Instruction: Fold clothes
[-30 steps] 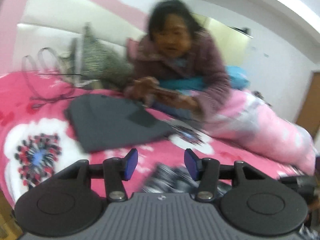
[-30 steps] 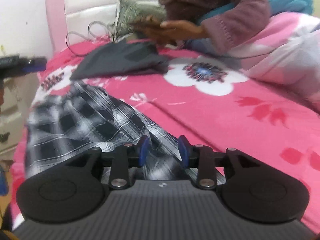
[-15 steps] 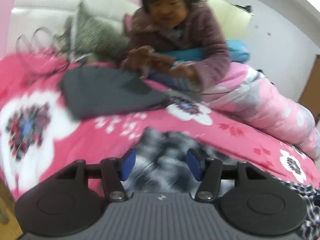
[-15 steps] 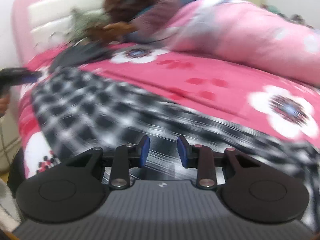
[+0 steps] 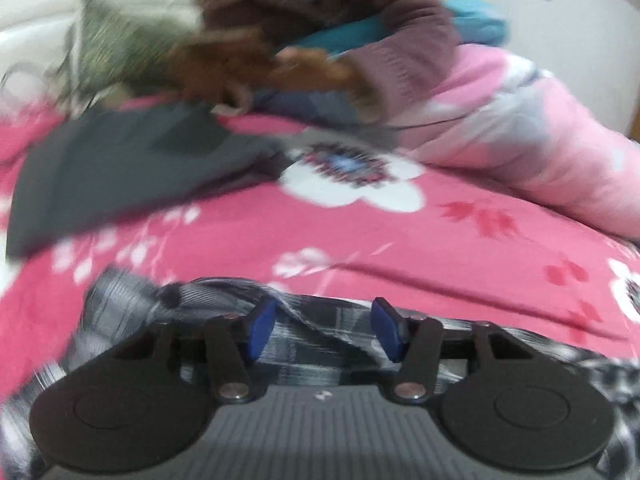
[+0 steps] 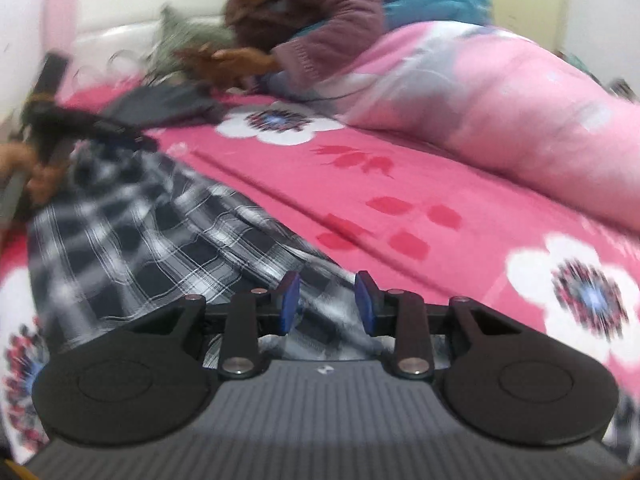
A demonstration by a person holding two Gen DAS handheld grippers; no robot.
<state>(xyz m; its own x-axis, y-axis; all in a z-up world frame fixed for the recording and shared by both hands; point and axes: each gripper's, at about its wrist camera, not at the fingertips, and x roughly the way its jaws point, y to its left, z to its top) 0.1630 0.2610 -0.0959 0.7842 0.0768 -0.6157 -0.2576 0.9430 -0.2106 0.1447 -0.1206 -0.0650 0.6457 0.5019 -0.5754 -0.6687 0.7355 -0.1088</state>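
Observation:
A black-and-white plaid garment lies spread on the pink floral bedsheet. My left gripper hangs low over its bunched edge. A raised fold runs between the blue pads, which are closing without pressing on it. In the right wrist view the plaid garment stretches away to the left. My right gripper stands partly open over its near edge, with cloth showing through the gap. At the far left of that view, blurred, a hand holds the left gripper.
A folded dark grey garment lies farther up the bed. Behind it a person in a purple jacket leans over their hands. A pink quilt is heaped along the right. A grey-green patterned cushion rests against the white headboard.
My left gripper has dropped toward the plaid garment, and a fold now lies between its jaws. The right gripper has shifted along the garment's edge, its gap unchanged.

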